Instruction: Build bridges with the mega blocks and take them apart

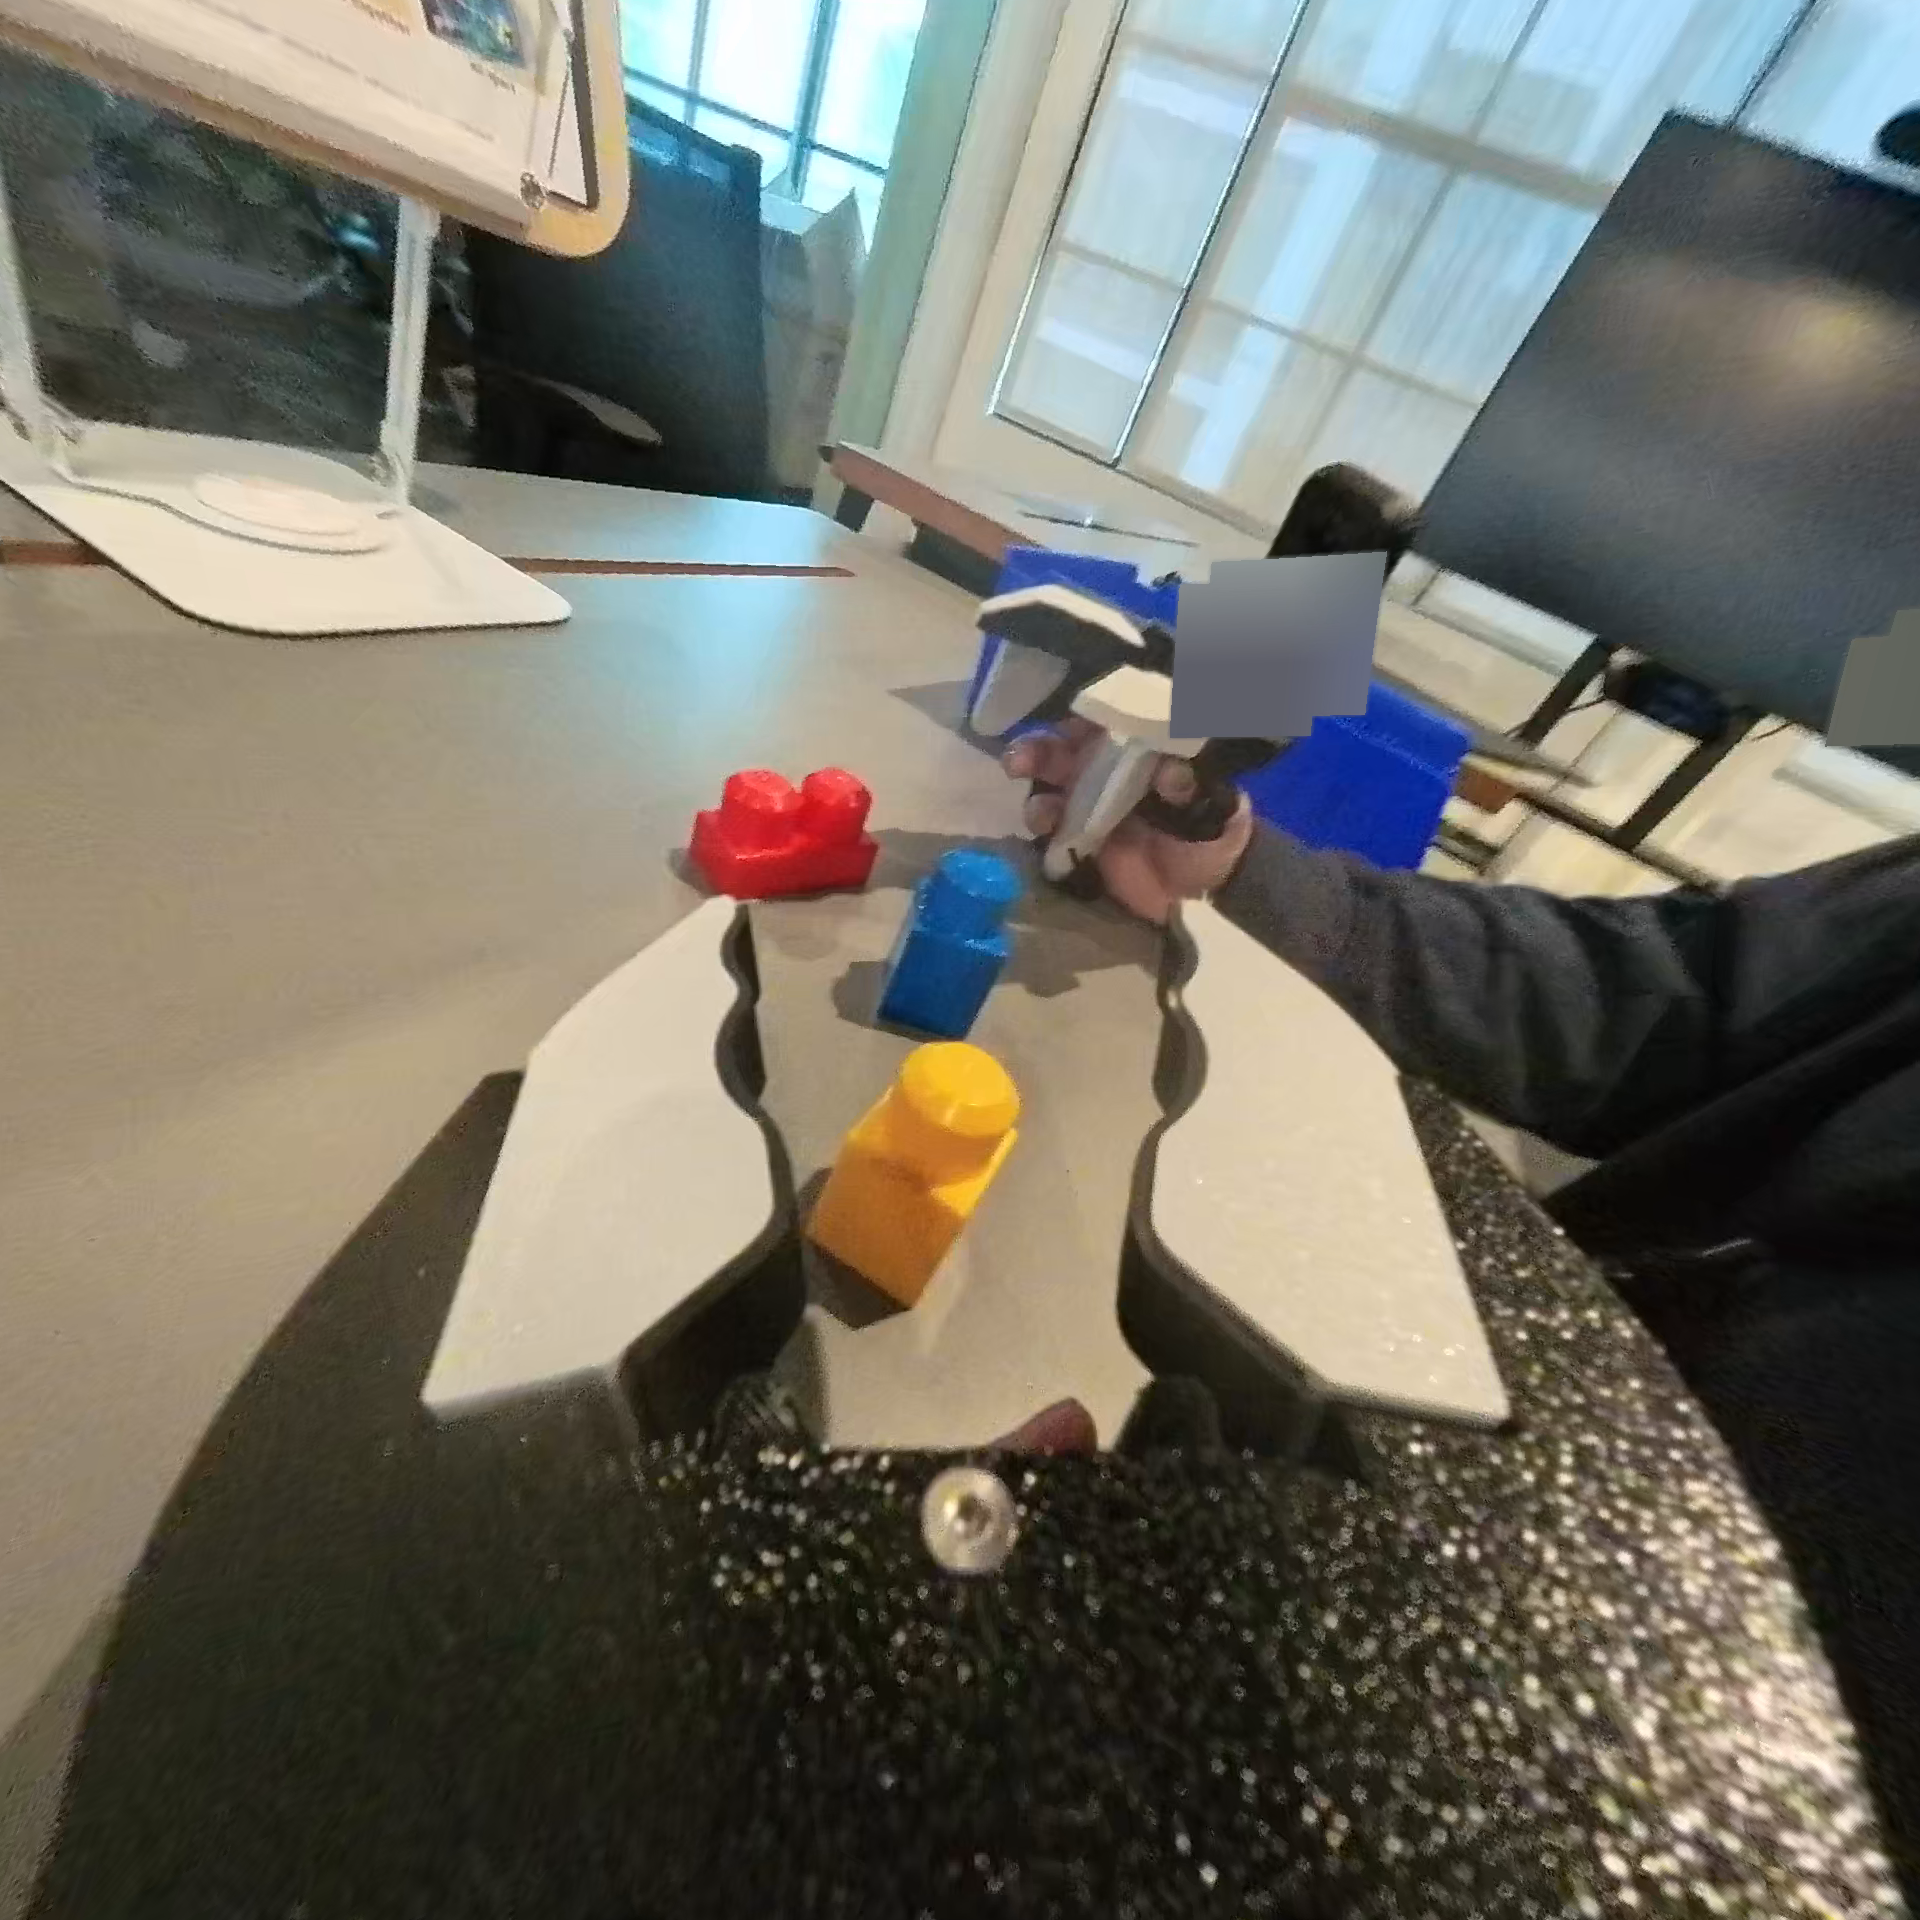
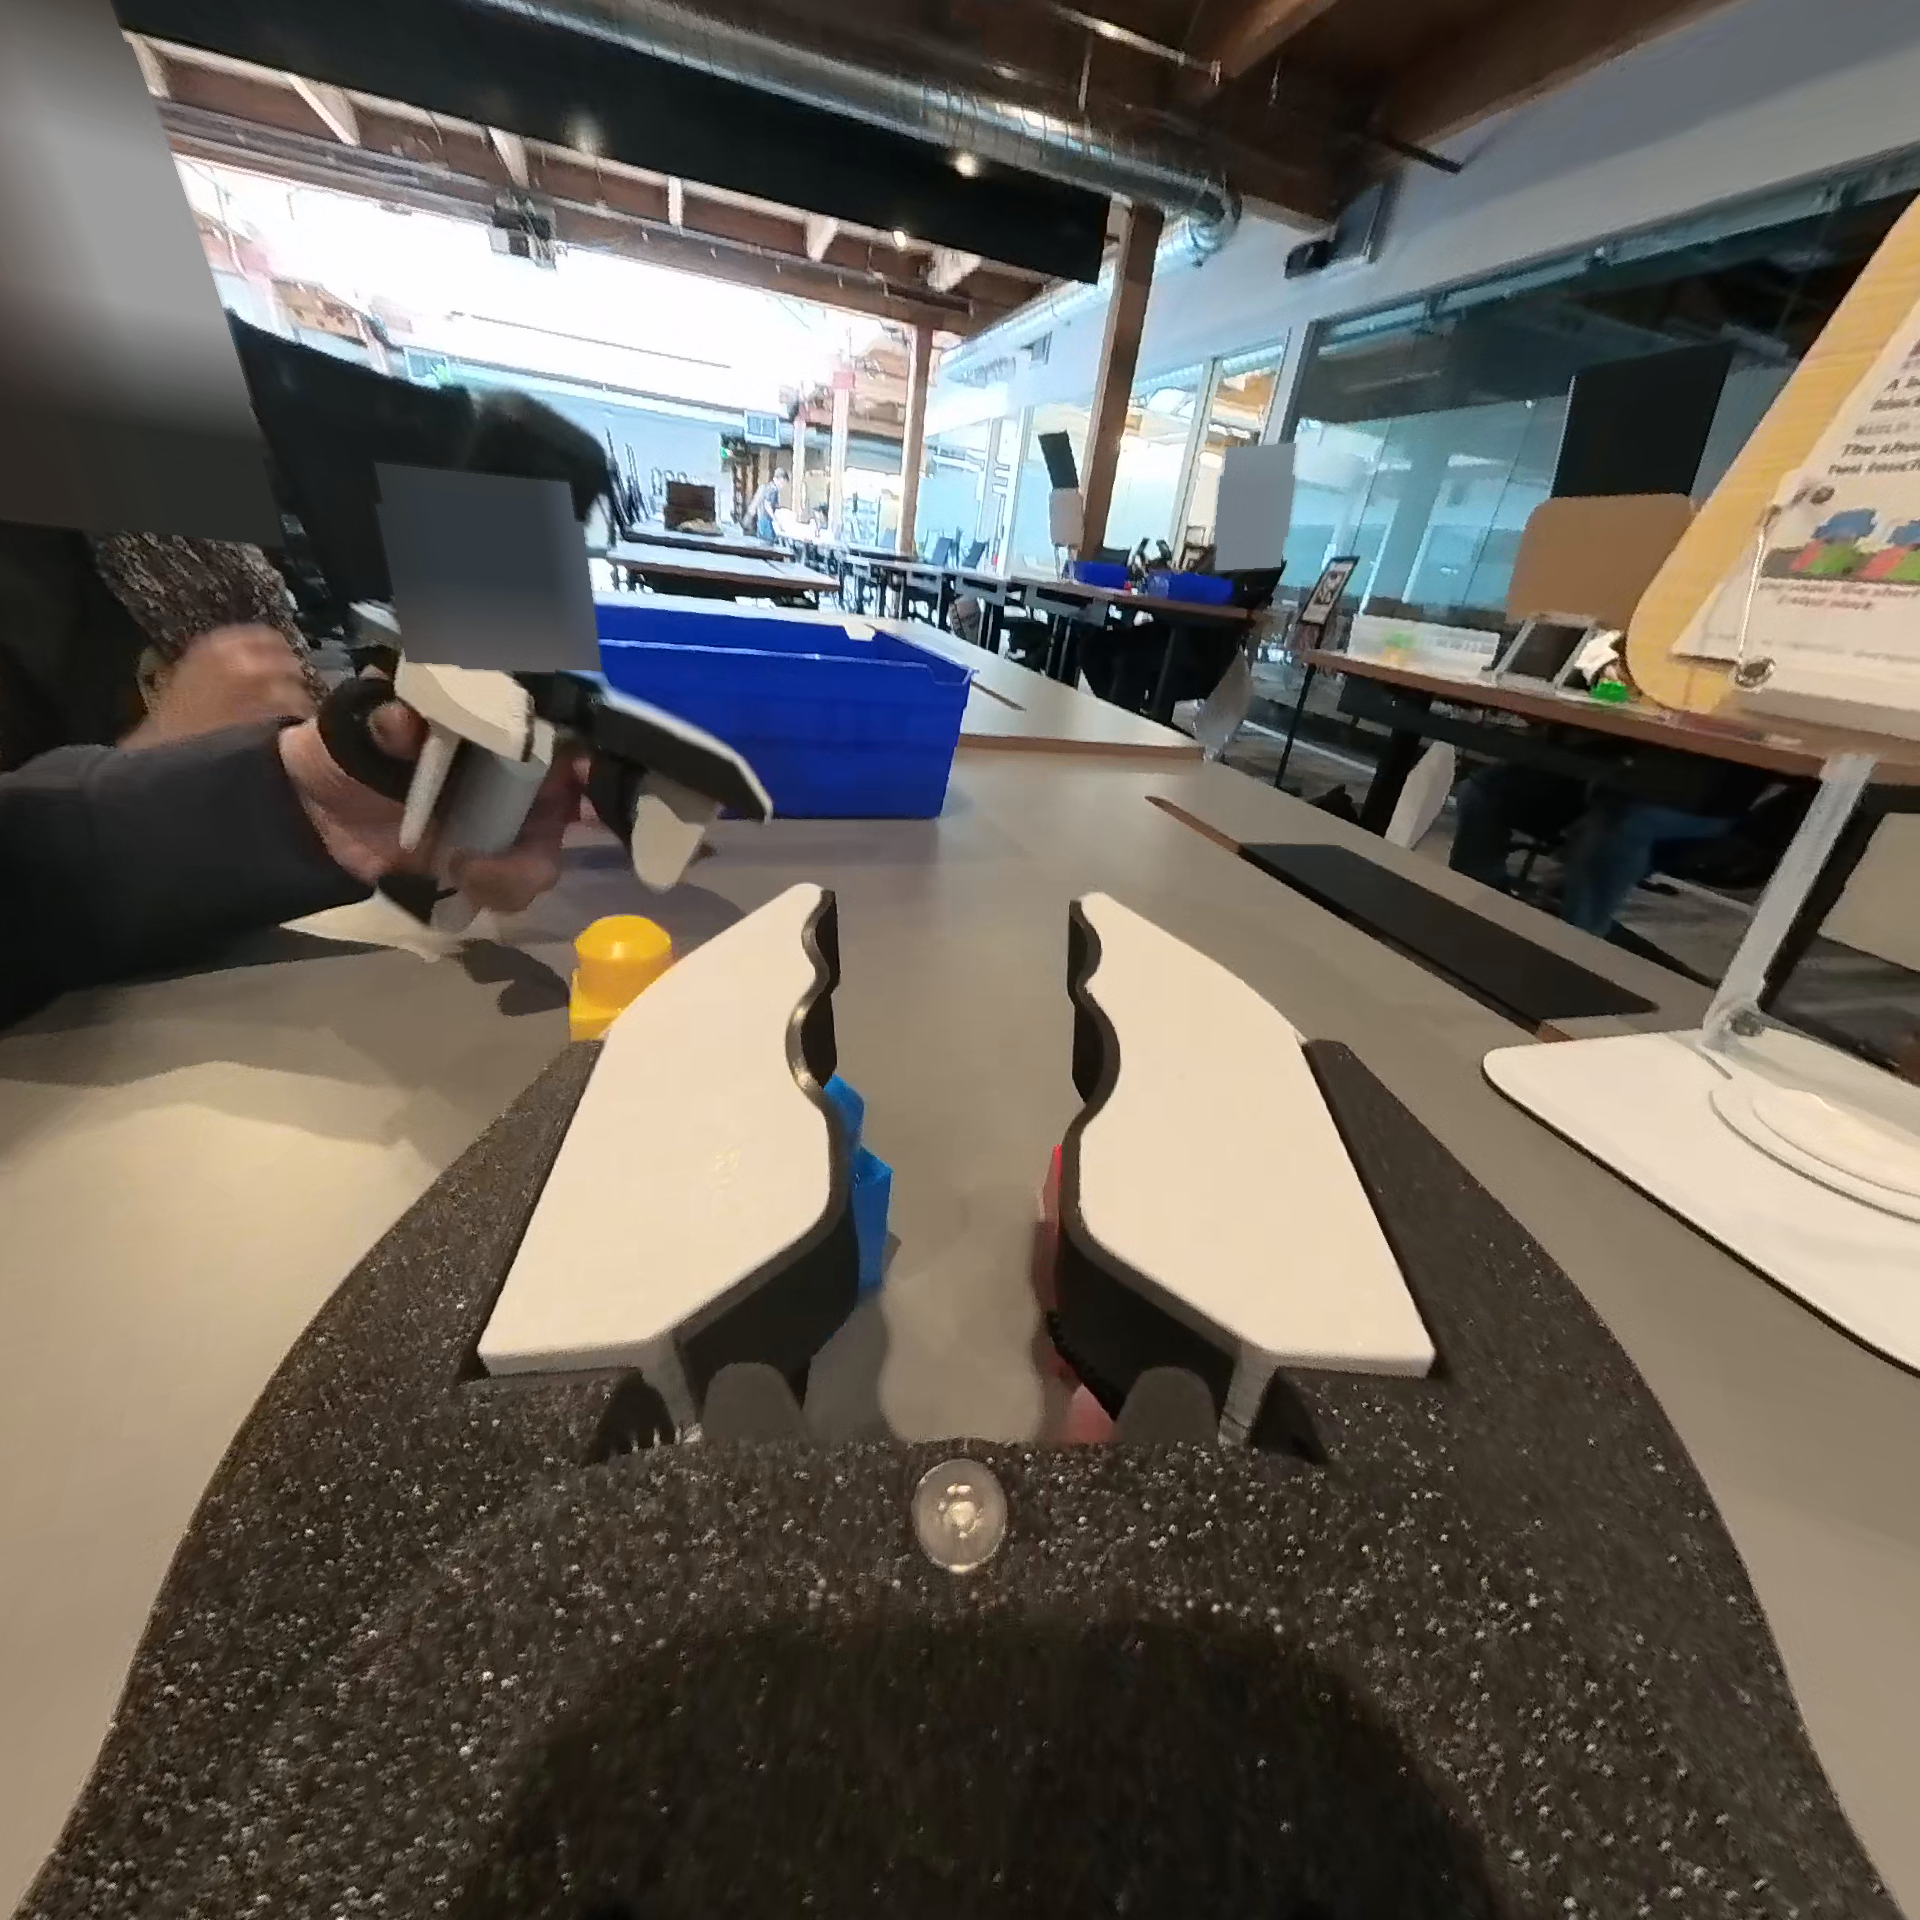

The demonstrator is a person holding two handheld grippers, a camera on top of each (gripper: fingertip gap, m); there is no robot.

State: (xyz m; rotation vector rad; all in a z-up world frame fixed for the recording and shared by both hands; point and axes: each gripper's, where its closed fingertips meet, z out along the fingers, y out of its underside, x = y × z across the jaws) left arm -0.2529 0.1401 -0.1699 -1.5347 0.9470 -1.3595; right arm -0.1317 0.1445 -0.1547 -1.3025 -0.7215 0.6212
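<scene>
Both tongs gape: left (image 1: 956, 914) around a seemingly untouched yellow block (image 1: 914, 1174), right (image 2: 954, 914) bare.

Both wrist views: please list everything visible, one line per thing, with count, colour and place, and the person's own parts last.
Yellow block: one, single-stud, upright on the table between the left gripper's open fingers, pads apart from it.
Blue block: one, single-stud, upright, just beyond the yellow one.
Red block: one, two-stud, flat on the table, farthest of the three.
Table: one, grey.
Bin: one, blue, at the table's far side.
Sign stand: one, clear with a white base, at the table's edge.
Monitor: one, dark, behind the table.
Left gripper: open, holding nothing.
Right gripper: open, above the blocks, holding nothing.
Hand: one, dark sleeve, gripping the right gripper's handle.
</scene>
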